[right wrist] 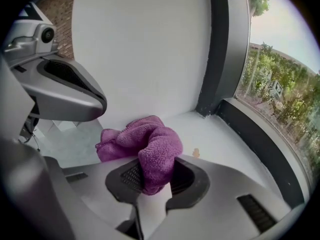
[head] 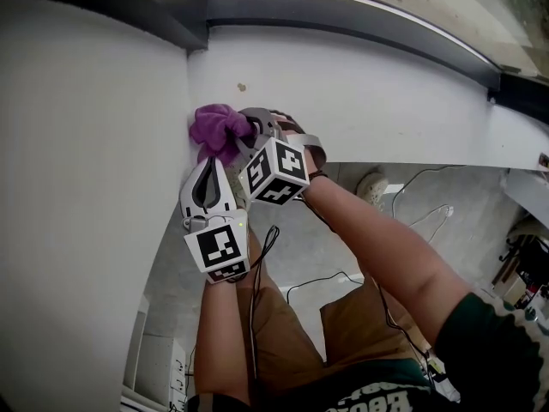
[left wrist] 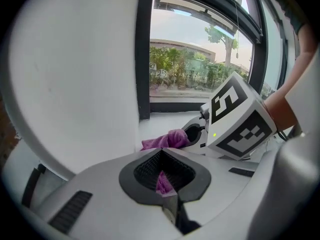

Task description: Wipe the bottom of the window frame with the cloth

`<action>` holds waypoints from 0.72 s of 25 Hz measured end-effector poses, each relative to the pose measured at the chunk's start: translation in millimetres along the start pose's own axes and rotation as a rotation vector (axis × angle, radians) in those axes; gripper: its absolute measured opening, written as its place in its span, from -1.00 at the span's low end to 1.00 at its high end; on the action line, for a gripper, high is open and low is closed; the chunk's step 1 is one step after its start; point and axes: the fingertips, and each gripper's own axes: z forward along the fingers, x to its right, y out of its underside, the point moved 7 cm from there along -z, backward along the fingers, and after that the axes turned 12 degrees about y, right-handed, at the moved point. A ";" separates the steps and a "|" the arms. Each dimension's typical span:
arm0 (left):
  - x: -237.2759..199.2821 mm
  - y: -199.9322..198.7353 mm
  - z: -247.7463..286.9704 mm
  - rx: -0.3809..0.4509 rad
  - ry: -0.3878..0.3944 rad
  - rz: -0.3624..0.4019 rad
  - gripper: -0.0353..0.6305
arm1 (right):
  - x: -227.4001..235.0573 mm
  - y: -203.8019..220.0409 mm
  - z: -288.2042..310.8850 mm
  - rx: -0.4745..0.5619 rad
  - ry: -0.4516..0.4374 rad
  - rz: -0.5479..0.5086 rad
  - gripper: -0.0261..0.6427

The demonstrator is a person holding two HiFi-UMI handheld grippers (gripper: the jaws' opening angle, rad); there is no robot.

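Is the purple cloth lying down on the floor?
No, the purple cloth is up on the white window sill, pinched between the jaws of the right gripper.

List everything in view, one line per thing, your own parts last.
cloth: 1, purple, on the sill in the corner by the wall
sill: 1, white, under the window
window frame: 1, dark, along the sill's far edge
wall: 1, white, left of the sill
spot: 1, brownish, on the sill near the cloth
cables: several, black and white, on the floor
shoe: 1, pale, on the floor below the sill
trees: several, green, outside the glass
right gripper: 1, grey, shut on the cloth
left gripper: 1, grey, beside it, purple bit between its jaws
arms: 2, bare
shorts: 1, brown
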 end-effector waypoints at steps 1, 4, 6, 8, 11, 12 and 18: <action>-1.1 -2.6 1.6 0.003 0.001 0.002 -0.88 | 4.2 -1.5 1.9 0.000 0.007 0.003 -0.66; -2.1 -9.6 6.0 0.005 0.010 0.008 -0.88 | 15.9 -4.9 6.1 -0.001 0.024 0.016 -0.66; -3.1 -15.0 7.9 0.007 0.012 0.010 -0.88 | 20.9 -7.7 7.9 0.000 0.028 0.019 -0.66; -5.0 -19.8 9.7 0.011 0.010 0.006 -0.88 | 23.5 -10.1 10.1 0.006 0.028 0.017 -0.66; -6.4 -23.5 14.9 0.017 0.010 0.006 -0.88 | 27.1 -10.1 12.5 0.012 0.026 0.016 -0.66; -7.3 -23.9 16.6 0.020 0.011 0.005 -0.88 | 28.9 -10.2 13.3 0.012 0.030 0.019 -0.66; -11.9 -30.8 25.0 0.024 0.008 -0.012 -0.88 | 47.2 -14.3 20.2 0.012 0.057 0.050 -0.66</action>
